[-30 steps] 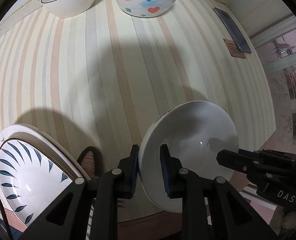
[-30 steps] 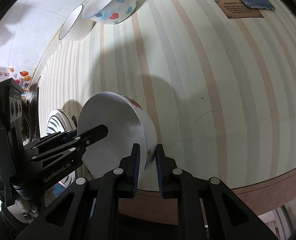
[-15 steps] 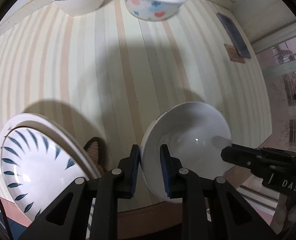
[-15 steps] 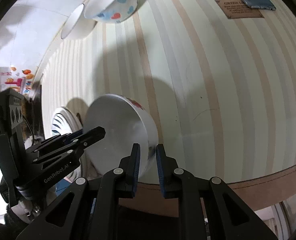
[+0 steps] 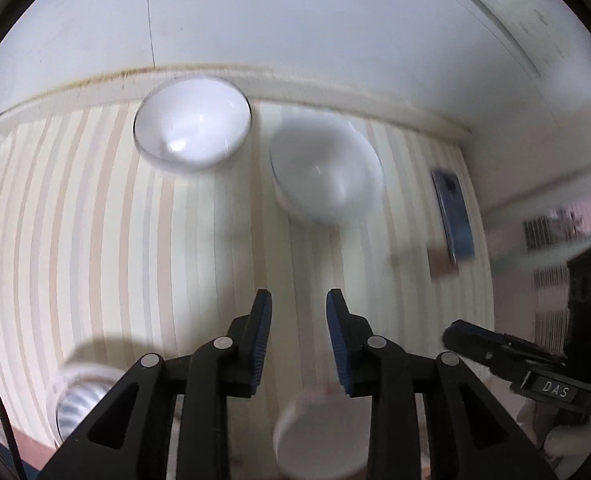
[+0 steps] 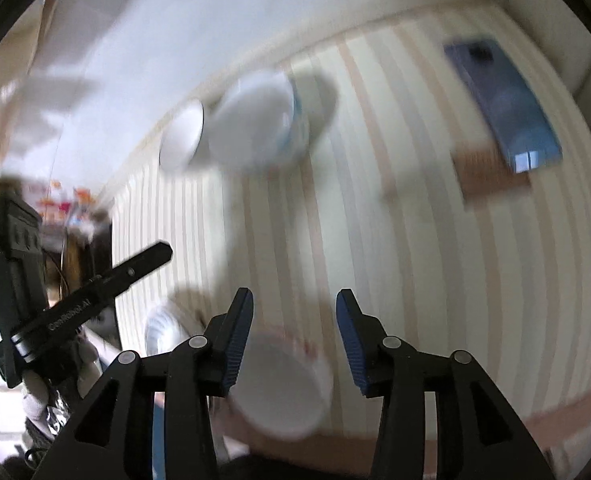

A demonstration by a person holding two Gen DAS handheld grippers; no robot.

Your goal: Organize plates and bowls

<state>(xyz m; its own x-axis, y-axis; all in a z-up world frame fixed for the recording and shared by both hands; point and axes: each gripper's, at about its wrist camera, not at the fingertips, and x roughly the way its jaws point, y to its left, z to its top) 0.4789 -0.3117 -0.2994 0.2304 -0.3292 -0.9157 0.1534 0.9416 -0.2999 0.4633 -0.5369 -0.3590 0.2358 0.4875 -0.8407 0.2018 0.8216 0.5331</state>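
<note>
Two white bowls point(image 5: 193, 124) point(image 5: 327, 174) sit upright, mouths up, at the striped table's point(image 5: 135, 240) far edge; a smaller bowl point(image 6: 283, 384) with red markings rests near its front edge. Both grippers point(image 5: 298, 340) point(image 6: 293, 340) hang above it, jaws opening, empty.

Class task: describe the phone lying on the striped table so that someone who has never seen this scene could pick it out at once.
Start with the striped table and go to its far end by the white wall, on the side away from the two bowls. There the phone lies flat, one end over a small brown card. It is the only dark blue, flat, rectangular thing there; everything else nearby is round white crockery.
</note>
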